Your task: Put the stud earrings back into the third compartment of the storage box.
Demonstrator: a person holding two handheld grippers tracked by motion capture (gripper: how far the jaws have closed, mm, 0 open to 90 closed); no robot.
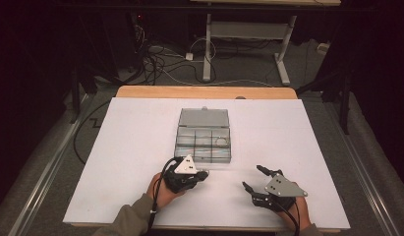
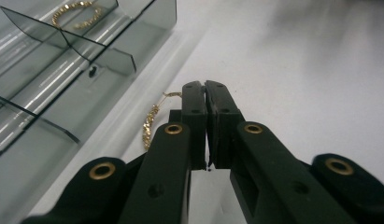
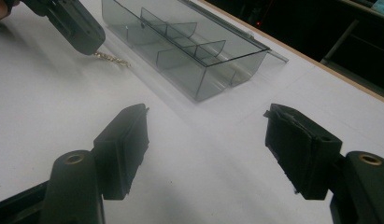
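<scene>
A clear plastic compartment box (image 1: 188, 146) lies open mid-table, its lid (image 1: 204, 117) folded back. One gold hoop earring (image 1: 221, 142) (image 2: 75, 14) rests in a right-hand compartment. A second gold hoop earring (image 2: 150, 123) (image 3: 112, 58) lies on the white surface just outside the box's near wall (image 2: 105, 56). Its thin wire end runs in between the tips of my left gripper (image 1: 205, 173) (image 2: 206, 86) (image 3: 82, 37), which is shut on it. My right gripper (image 1: 251, 177) (image 3: 206, 126) stands open over bare table to the right, with nothing between its jaws.
The white table top (image 1: 130, 162) spreads wide around the box (image 3: 217, 70). A wooden edge (image 1: 204, 92) runs along the far side. Beyond it are floor cables and a desk frame (image 1: 207, 54).
</scene>
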